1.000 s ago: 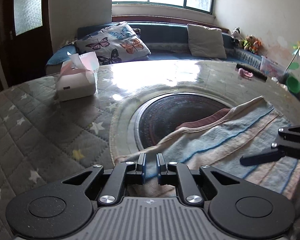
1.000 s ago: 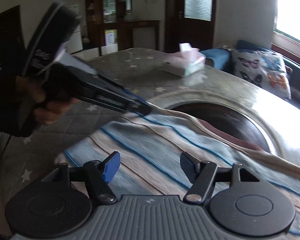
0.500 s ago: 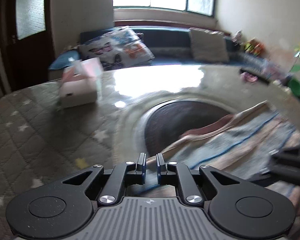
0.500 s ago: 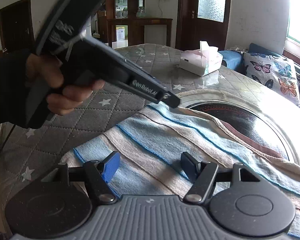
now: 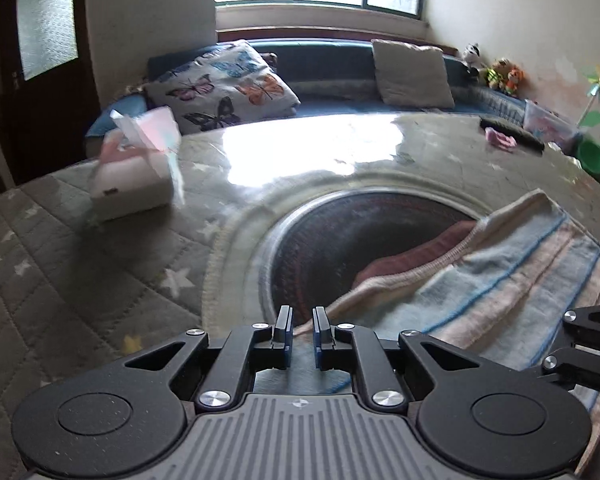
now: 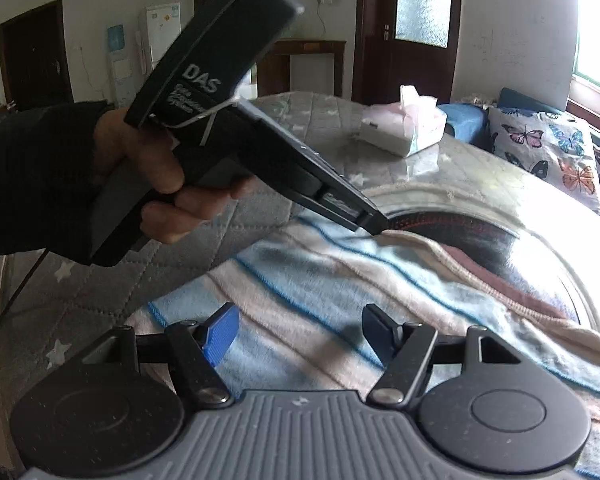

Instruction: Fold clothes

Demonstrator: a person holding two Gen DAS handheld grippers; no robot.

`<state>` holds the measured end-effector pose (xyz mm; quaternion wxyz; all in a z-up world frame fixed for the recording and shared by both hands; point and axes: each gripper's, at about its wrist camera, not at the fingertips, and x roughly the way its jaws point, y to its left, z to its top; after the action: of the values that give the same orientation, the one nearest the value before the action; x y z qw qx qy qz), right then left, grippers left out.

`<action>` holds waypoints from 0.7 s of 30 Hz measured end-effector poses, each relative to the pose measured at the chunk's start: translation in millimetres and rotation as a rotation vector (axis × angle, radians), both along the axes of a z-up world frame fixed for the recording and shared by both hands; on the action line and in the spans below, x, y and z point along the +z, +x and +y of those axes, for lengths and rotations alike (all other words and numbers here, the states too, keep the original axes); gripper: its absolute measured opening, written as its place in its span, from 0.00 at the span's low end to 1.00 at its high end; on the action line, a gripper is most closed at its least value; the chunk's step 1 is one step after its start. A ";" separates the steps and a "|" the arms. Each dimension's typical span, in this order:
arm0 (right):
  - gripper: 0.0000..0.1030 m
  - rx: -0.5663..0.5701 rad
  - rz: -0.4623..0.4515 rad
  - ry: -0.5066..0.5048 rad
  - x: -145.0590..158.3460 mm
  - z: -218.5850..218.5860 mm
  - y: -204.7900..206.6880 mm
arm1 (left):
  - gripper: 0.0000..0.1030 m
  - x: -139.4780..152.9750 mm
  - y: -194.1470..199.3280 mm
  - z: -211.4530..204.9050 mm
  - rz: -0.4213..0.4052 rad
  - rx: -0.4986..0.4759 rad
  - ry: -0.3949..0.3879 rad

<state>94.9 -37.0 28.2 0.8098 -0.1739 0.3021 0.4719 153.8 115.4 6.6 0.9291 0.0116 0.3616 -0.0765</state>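
A fuzzy garment (image 5: 500, 292) with pale blue, cream and pink stripes lies on the quilted table, partly over the dark round inset (image 5: 360, 232). My left gripper (image 5: 301, 328) is shut on the garment's near edge, and in the right wrist view its tip (image 6: 374, 224) pinches the cloth (image 6: 320, 280) and lifts it slightly. A hand (image 6: 152, 168) in a dark sleeve holds that gripper. My right gripper (image 6: 300, 328) hovers open just above the striped cloth with nothing between its blue pads. One of its fingers (image 5: 592, 320) shows at the right edge of the left wrist view.
A tissue box (image 5: 132, 184) stands on the table's far left side. A green bowl (image 5: 590, 156) and small pink items sit at the far right rim. A bench with a butterfly pillow (image 5: 220, 88) runs behind the table under the window.
My left gripper has risen and carried the garment's edge toward the dark inset. The right gripper stays open over the cloth, a little closer to it.
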 end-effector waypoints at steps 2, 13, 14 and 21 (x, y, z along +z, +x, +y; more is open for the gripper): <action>0.67 0.000 -0.003 0.015 3.2 1.3 2.3 | 0.12 5.5 -4.9 4.2 -0.005 -0.019 -0.041; 0.73 0.039 0.054 0.056 -1.8 30.2 17.9 | 0.12 -5.9 -2.4 14.8 0.045 -0.033 -0.003; 0.73 0.052 0.066 0.062 -2.6 32.3 17.3 | 0.12 -5.9 -2.2 16.7 0.045 -0.031 -0.005; 0.74 0.189 0.100 0.084 -5.9 45.0 -3.9 | 0.13 -6.2 -1.0 18.9 0.048 -0.030 -0.005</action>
<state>91.0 8.0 22.3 0.7522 -0.1438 0.3045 0.5664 152.8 134.3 0.4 0.9190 0.0129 0.3833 -0.0916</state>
